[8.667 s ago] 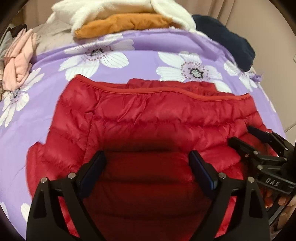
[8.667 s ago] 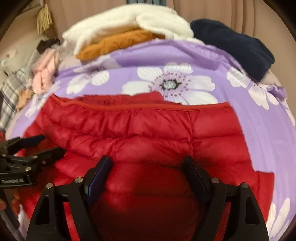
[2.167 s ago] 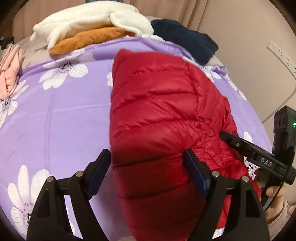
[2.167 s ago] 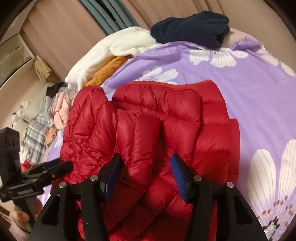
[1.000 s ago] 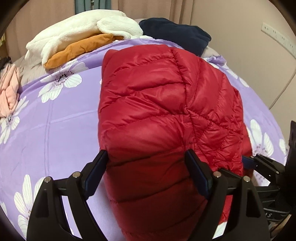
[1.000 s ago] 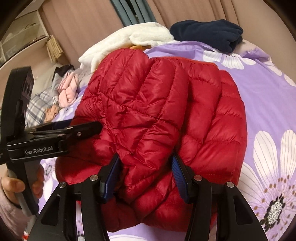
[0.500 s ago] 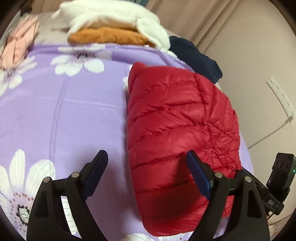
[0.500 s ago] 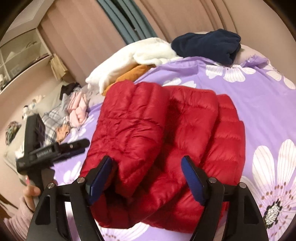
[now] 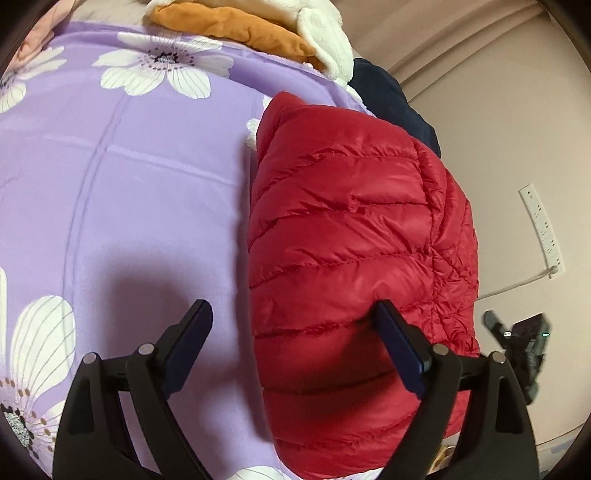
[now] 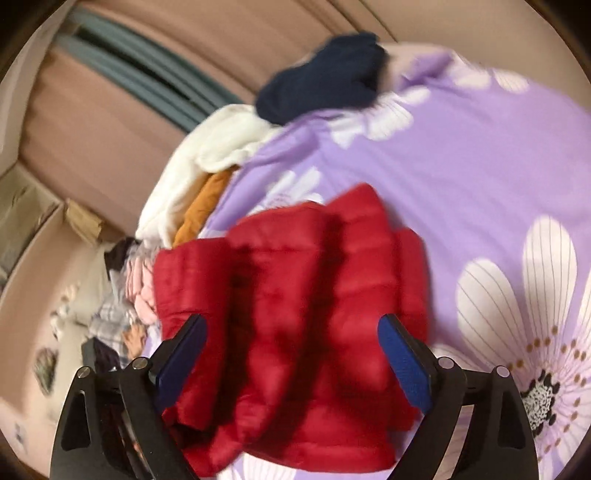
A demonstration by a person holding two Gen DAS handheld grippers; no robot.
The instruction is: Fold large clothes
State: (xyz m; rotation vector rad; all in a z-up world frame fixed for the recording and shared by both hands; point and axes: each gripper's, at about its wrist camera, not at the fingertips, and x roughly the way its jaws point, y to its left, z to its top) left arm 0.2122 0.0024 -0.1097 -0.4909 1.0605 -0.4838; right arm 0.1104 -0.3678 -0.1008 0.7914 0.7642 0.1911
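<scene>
1. Left wrist view: the red jacket (image 9: 354, 258) lies folded into a thick, puffy bundle on the right part of the purple bedsheet (image 9: 122, 206). Its shell is shiny and slick, quilted in stitched bands that slant across it, with fine puckers along each seam.
2. The sheet is smooth, thin cloth printed with large white daisies.
3. The left gripper (image 9: 291, 314) stands spread wide; its jaws have just been opening. Its right finger sits over the jacket's lower part, but I cannot tell whether it touches; its left finger hangs over bare sheet. Nothing is pinched.
4. At the far edge lie a fuzzy white fleece (image 9: 325, 33), an orange garment (image 9: 236, 29) under it, and a dark navy garment (image 9: 391, 103) just behind the jacket.
5. A white power strip (image 9: 541, 229) runs along the beige wall. The right gripper's body (image 9: 517, 343) shows at the lower right, too dark to read any writing.
6. Right wrist view, blurred: the jacket (image 10: 295, 317) shows as soft, rounded lobes stacked on the sheet (image 10: 461, 166), near its front edge.
7. The right gripper (image 10: 291, 332) is spread wide, its jaws having just been opening, with blue pads either side of the jacket and clear of it.
8. No writing can be read in either view.
</scene>
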